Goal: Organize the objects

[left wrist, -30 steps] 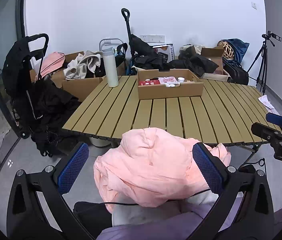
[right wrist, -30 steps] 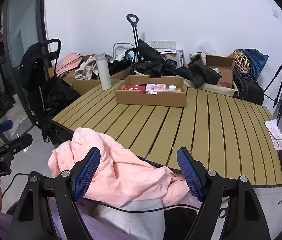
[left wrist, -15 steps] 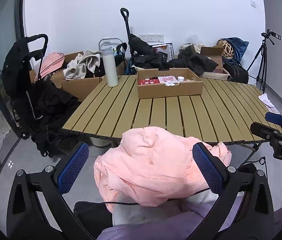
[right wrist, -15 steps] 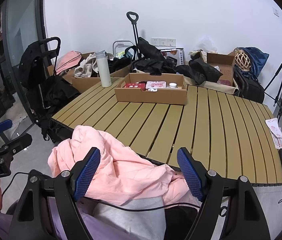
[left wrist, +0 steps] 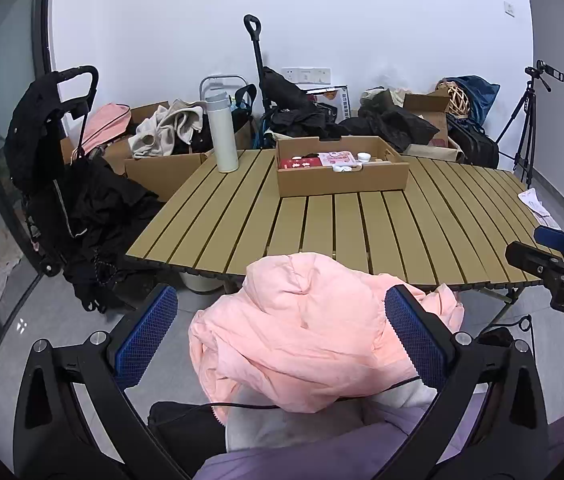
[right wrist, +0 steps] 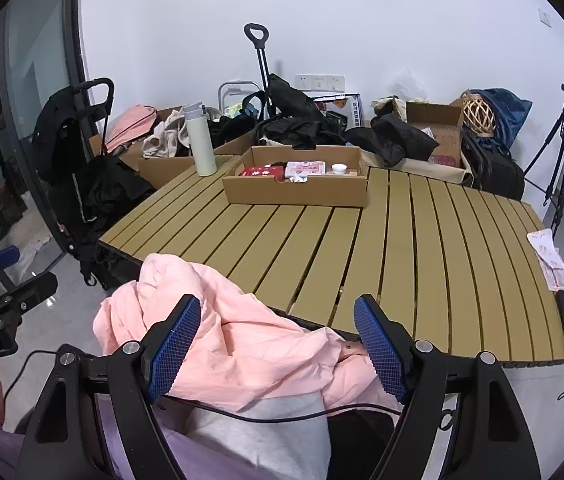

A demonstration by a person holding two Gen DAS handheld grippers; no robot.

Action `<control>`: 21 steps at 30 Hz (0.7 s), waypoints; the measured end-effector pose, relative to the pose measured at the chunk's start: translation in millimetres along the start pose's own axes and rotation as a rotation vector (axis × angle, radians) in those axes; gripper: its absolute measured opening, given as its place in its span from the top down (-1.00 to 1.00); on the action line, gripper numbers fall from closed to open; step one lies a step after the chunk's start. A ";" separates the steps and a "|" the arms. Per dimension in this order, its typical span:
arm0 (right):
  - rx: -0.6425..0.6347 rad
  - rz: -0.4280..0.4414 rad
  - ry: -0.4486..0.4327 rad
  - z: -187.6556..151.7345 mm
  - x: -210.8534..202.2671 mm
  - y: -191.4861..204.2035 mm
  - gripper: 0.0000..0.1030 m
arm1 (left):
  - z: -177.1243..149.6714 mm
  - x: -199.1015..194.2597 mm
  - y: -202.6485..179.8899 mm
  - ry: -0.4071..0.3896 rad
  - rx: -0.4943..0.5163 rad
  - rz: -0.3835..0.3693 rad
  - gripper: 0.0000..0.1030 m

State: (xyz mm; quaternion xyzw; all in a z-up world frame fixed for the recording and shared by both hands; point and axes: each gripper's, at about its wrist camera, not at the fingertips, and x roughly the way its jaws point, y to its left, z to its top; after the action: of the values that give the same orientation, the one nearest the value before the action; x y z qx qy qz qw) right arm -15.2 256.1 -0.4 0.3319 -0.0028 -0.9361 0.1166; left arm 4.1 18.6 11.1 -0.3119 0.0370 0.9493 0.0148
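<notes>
- So the thing to sort here looks like the pink jacket (left wrist: 302, 320), bunched up in a heap on the person's lap, right at the near edge of the slatted table (left wrist: 362, 216) and spilling a bit toward it.
- My guess on handling: soft, puffy, light, zero stiffness. It'll sag and unfold the second it's lifted, and the shell fabric looks a little slick.
- Best place to grab is probably a thick fold or the raised hump near the top of the pile, not a single thin layer, which could slide out of the pads.
- Left gripper (left wrist: 277, 336) hangs over the jacket, angled down, jaws spread wide with the fabric between them but nothing pinched.
- Right gripper (right wrist: 277, 344) is the same: tilted down over the jacket's table-side edge, jaws wide apart, holding nothing.
- There's a thin black cable (right wrist: 282, 416) lying across the lap just below the jacket, so watch it doesn't snag.
- Cardboard tray (right wrist: 298, 192) and a white bottle (right wrist: 199, 140) sit well away at the far side.
</notes>
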 end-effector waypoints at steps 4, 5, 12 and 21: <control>-0.006 -0.003 0.000 -0.7 -0.1 2.3 -0.60 | -0.8 0.2 0.1 0.007 0.001 0.000 -1.00; -0.010 -0.001 0.001 -0.9 0.2 3.6 -0.60 | -1.0 0.3 -0.3 0.008 0.002 0.000 -1.00; -0.020 0.003 0.010 -1.4 3.0 6.1 -0.60 | -1.4 0.9 -0.5 0.014 0.002 0.001 -1.00; -0.021 0.002 0.010 -1.3 2.9 5.8 -0.60 | -0.4 1.6 -1.4 0.013 0.001 0.001 -1.00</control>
State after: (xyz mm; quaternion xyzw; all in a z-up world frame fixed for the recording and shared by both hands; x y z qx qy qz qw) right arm -15.3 249.9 -2.7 0.3352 0.0073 -0.9343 0.1212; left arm 3.1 19.9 9.8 -0.3181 0.0380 0.9472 0.0141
